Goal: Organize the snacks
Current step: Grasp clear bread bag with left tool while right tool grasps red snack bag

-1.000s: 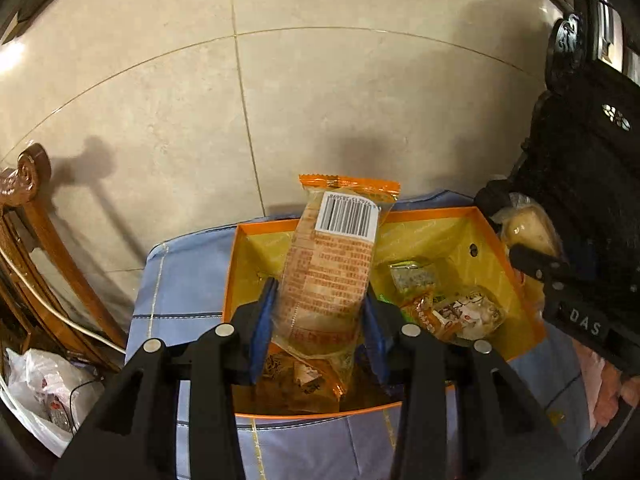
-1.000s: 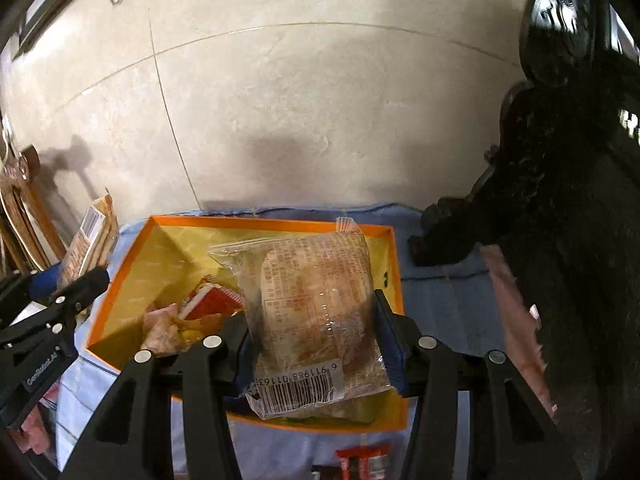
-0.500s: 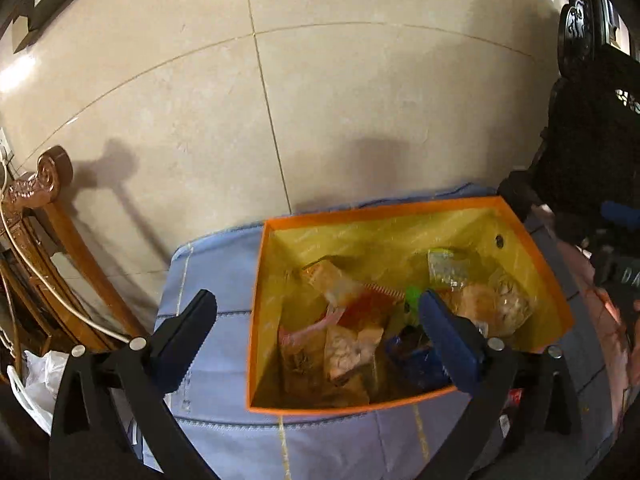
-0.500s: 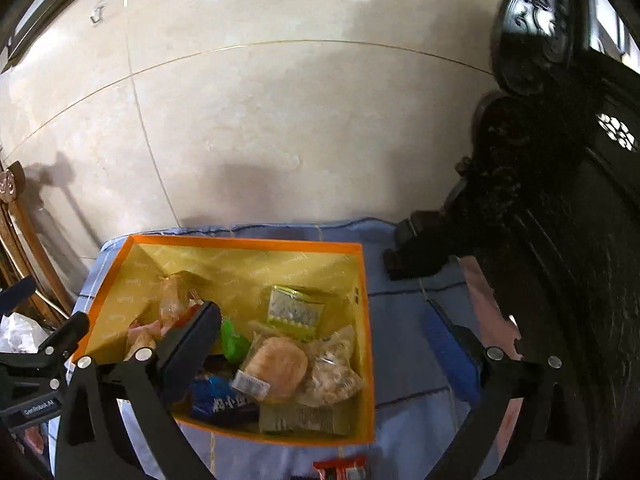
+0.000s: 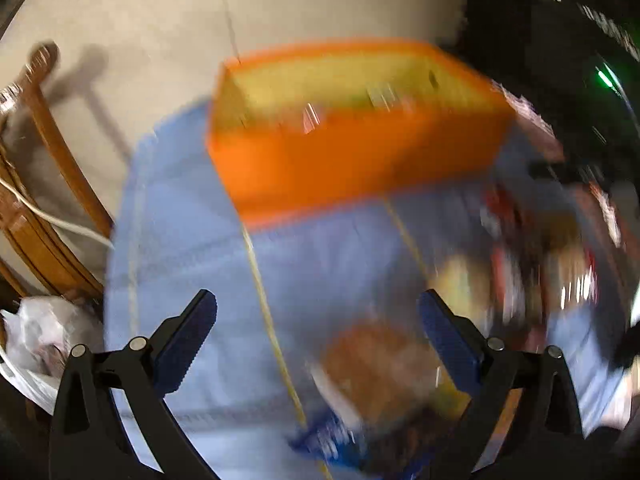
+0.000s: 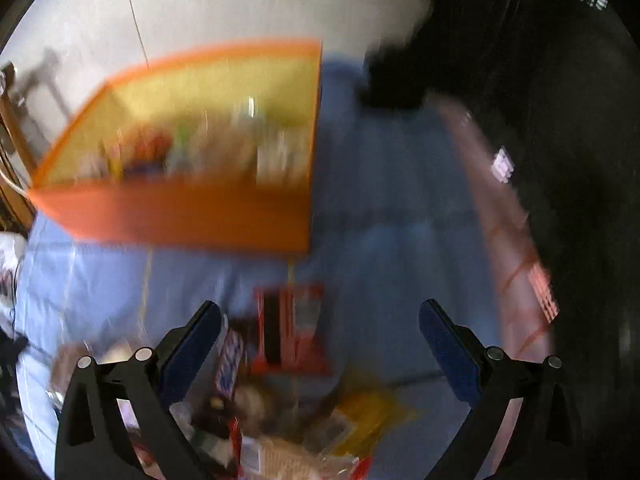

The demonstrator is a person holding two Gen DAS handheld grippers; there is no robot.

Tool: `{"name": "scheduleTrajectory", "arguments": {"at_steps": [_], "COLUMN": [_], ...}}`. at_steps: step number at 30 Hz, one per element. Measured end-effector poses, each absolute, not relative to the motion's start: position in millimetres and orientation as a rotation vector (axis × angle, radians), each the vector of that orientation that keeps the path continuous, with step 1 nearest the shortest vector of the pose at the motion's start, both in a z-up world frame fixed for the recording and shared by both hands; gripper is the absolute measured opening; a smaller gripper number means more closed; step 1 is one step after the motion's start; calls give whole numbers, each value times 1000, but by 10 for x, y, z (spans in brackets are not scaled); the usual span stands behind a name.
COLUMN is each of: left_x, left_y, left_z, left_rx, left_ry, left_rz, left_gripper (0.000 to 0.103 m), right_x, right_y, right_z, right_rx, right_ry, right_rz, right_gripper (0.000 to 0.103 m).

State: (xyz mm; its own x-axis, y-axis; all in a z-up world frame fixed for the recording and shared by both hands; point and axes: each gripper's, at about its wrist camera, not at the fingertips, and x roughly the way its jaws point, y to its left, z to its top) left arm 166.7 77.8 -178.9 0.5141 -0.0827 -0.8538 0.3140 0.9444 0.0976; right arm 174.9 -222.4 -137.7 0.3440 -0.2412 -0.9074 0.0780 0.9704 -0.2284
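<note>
Snacks [image 6: 288, 412] are seen heaped on the blue cloth [image 6: 380, 208] in front of the orange box [image 6: 184, 216], directly beneath both wide-open, empty claws, the right claw [image 6: 320, 344] being nearer a red packet [image 6: 292, 328] and the left claw [image 5: 316, 332] nearer a brown bun [image 5: 376, 368].

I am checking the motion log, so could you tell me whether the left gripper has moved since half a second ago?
Yes. The left gripper, open and empty, has pulled back from the orange box: the box sits higher and farther in its view, and loose snacks on the blue cloth now lie between its fingers.
</note>
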Motion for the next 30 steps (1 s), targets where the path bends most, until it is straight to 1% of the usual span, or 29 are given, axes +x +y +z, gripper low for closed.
{"name": "scheduleTrajectory", "arguments": {"at_steps": [1,5,10,12,16,17,18,19,20,21,23,27,30], "left_x": [1582,1414,1488,1560,1699,1750,1780,1834,1846,1848,1863,1829,1780], "left_y": [768,753,728,721,710,733,746,781,800,832,880,936,976], "left_z": [-1889,-2041,-2259,-2364,-2466,-2502,-2508,-2560,-2546,-2520,-2426,-2290,-2092], "left_rx": [272,279,195,160,189,173,162,139,136,131,91,91,74], "left_ry": [1021,1002,1048,1064,1064,1063,1060,1077,1082,1088,1108,1097,1070], "left_rz": [-256,-346,-447,-425,-379,-362,-356,-330,-331,-337,-370,-374,-368], "left_gripper": [99,99,99,99,99,99,86,74,72,68,66,65,65], "right_x": [1740,1825,1962,1931,1975,1974,1965,1954,1944,1953,1938,1875,1812], "right_y": [-2248,-2298,-2285,-2326,-2473,-2497,-2512,-2526,-2523,-2500,-2462,-2397,-2372], "right_z": [-1520,-1734,-2000,-2033,-2095,-2119,-2129,-2134,-2112,-2099,-2049,-1850,-1610], "right_rx": [-141,-110,-202,-187,-128,-109,-99,-80,-82,-104,-117,-135,-117], "right_ry": [1227,1230,1260,1250,1276,1280,1277,1270,1260,1262,1265,1228,1188], "right_rz": [-219,-225,-252,-253,-271,-264,-258,-230,-243,-262,-242,-238,-234], "right_gripper": [99,99,99,99,99,95,81,47,44,44,43,43,43]}}
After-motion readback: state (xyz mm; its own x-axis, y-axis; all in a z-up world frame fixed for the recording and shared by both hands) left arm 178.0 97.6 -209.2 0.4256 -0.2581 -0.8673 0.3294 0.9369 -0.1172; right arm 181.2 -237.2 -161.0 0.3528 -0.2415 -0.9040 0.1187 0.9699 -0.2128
